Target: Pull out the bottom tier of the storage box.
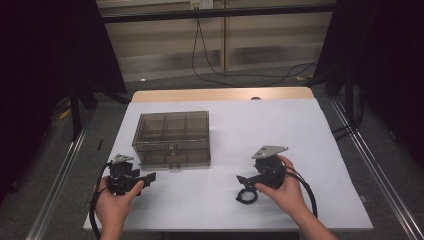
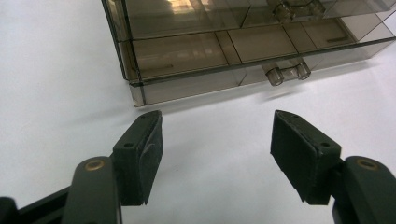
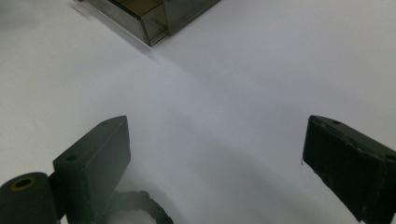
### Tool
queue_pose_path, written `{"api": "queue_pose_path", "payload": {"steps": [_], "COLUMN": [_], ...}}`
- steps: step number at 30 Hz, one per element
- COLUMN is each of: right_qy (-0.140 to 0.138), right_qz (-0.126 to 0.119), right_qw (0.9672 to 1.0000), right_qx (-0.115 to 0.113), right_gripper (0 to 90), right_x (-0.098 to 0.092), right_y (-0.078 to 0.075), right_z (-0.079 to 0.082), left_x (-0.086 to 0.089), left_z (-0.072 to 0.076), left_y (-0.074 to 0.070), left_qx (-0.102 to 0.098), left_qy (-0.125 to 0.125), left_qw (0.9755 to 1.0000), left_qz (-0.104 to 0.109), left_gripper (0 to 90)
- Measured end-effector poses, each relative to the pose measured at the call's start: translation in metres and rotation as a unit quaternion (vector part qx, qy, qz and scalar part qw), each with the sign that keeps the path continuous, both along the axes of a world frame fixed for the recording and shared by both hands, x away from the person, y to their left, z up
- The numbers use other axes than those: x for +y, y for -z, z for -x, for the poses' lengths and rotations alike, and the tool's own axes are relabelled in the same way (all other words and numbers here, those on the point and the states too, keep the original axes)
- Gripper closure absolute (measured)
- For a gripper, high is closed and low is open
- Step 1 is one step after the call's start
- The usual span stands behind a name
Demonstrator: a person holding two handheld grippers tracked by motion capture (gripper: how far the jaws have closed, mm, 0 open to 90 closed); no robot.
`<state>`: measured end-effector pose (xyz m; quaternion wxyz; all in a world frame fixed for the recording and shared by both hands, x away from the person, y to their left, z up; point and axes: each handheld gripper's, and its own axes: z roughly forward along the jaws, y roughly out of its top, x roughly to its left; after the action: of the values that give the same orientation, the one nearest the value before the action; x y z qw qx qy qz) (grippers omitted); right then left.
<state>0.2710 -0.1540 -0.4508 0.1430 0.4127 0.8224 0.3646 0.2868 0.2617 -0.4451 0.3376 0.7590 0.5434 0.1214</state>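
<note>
Item: box [image 1: 171,139], smoky clear plastic, lidded, split into compartments, two small latches on the front edge. Sits on the white table [image 1: 280,125], left of centre, lid down; compartments look empty as far as the tint allows

Item: left gripper [image 1: 150,178], held in the left hand [image 1: 114,202], just off the box's near left corner, not touching. Jaws wide apart, nothing between them; in the left gripper view they point at the front wall and latches [image 2: 286,74]

Item: right gripper [image 1: 241,179], in the right hand [image 1: 286,192], well apart from the box, near the front edge. Jaws wide, empty. Cable loop [image 1: 246,196] lies under it

Risks, judged: the box looks light, and a one-sided push on a latch could slide or swivel it on the smooth top. A wide jaw could slip off the slick wall. The looped cable could snag as the right gripper moves in
</note>
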Motion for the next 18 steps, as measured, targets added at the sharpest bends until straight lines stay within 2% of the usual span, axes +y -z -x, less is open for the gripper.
{"api": "queue_pose_path", "payload": {"steps": [9, 18], "right_qy": [0.001, -0.001], "right_qz": [-0.012, -0.014], "right_qw": [0.9999, 0.9999], "right_qx": [0.005, 0.010], "right_gripper": [8.3, 9.1], "right_x": [0.010, 0.021], "right_y": [-0.001, 0.000], "right_z": [-0.005, -0.009], "left_x": [0.005, 0.010], "left_z": [-0.001, -0.003], "left_y": [0.000, 0.001], "left_qx": [-0.005, -0.006], "left_qy": [0.004, 0.012], "left_qw": [1.0000, 0.9999], "left_qz": [0.003, 0.002], "left_gripper": [33.9, 33.4]}}
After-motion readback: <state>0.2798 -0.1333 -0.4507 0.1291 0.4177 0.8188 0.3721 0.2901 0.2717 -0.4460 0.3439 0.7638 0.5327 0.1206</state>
